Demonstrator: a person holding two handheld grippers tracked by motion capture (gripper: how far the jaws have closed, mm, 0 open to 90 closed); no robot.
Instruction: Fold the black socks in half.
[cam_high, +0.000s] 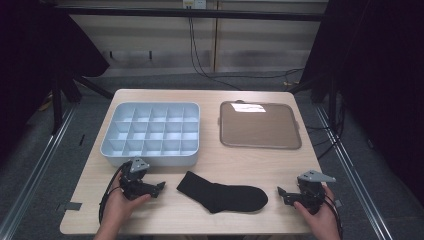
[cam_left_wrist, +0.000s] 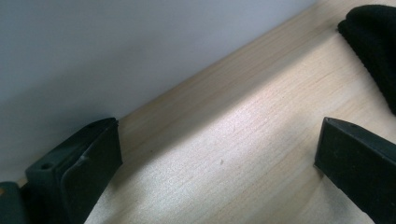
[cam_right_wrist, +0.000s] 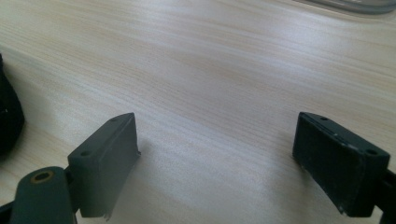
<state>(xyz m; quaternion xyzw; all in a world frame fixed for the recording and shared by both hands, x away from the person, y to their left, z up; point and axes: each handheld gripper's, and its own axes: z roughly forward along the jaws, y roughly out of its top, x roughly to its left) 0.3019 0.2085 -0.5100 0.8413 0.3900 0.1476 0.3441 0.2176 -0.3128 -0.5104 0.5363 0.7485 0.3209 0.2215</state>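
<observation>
At the near edge of the wooden table (cam_high: 200, 220), the person's left hand (cam_high: 117, 205) holds the left gripper (cam_high: 161, 186) low over the wood, jaws pointing toward the middle of the table. In the left gripper view its two black jaws stand wide apart with nothing between them but bare tabletop; the pale wall of the grey divided tray (cam_left_wrist: 116, 51) runs just beyond the jaw on that view's left side, and the cuff end of the black sock (cam_left_wrist: 373, 42) shows past the other jaw, apart from it.

On the other side, the right hand (cam_high: 322, 215) holds the right gripper (cam_high: 281, 192), also low and aimed inward at the sock. The right gripper view shows its jaws spread wide and gripping nothing, with only wood grain between them; the sock's toe (cam_right_wrist: 9, 116) lies near the edge of that view, not touching either jaw.

The sock (cam_high: 222, 194) lies flat between the two grippers, near the front of the table, cuff toward the left gripper and toe toward the right one.

Farther back, the grey tray (cam_high: 150, 157) with its grid of empty compartments sits on the left half of the table, and beside it on the right lies a flat brown lid-like panel with a grey rim (cam_high: 260, 145), a patch of light reflecting on its far edge
</observation>
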